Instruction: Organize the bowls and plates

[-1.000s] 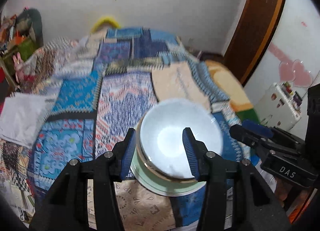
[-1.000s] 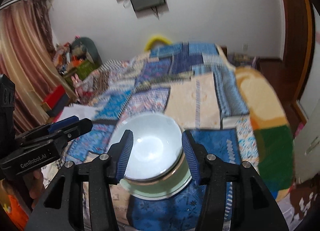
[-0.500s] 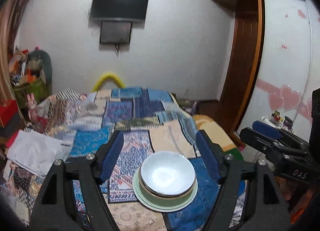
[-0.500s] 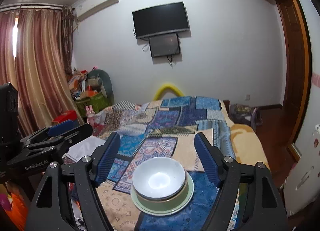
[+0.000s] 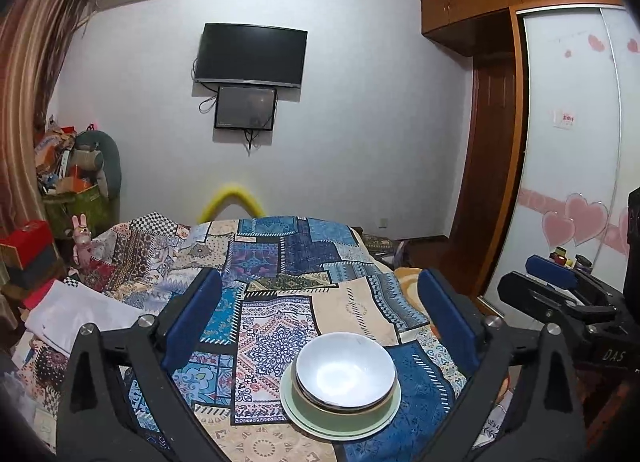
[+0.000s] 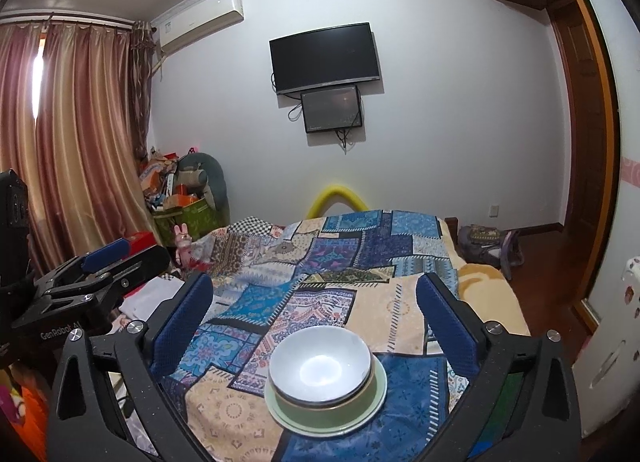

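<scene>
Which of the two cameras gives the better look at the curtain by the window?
The right wrist view: the curtain fills its left side, folds and rod plain. The left wrist view catches only a curved strip of it at the frame's left edge.

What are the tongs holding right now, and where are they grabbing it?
Nothing. The left tongs and the right tongs are both wide open in the air, away from the white bowl, which sits stacked on the green plate.

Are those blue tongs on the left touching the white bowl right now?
Apart. In the left wrist view the left tongs stand wide open, with patterned bedspread visible between each blue pad and the white bowl.
</scene>
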Tool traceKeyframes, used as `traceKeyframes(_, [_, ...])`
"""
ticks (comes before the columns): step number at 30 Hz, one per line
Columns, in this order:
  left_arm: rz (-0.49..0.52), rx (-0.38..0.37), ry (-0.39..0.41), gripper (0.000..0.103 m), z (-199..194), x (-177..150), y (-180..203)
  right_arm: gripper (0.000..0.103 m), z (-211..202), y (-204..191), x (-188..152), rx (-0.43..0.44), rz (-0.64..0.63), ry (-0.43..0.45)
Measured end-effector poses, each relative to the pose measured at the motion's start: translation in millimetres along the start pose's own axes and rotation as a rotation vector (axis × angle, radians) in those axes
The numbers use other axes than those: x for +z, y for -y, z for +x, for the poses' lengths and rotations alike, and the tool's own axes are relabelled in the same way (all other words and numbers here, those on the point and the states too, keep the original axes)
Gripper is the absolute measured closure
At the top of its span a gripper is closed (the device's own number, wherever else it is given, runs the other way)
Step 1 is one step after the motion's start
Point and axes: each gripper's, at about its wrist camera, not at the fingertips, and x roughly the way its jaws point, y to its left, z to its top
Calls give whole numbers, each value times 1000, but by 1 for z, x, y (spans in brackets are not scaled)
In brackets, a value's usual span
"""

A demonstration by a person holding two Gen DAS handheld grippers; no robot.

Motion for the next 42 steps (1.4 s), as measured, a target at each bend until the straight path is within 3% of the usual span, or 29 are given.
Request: traceKeyframes(42, [24, -11, -15, 1, 6, -9, 4, 0, -12, -1, 1, 1, -1, 7])
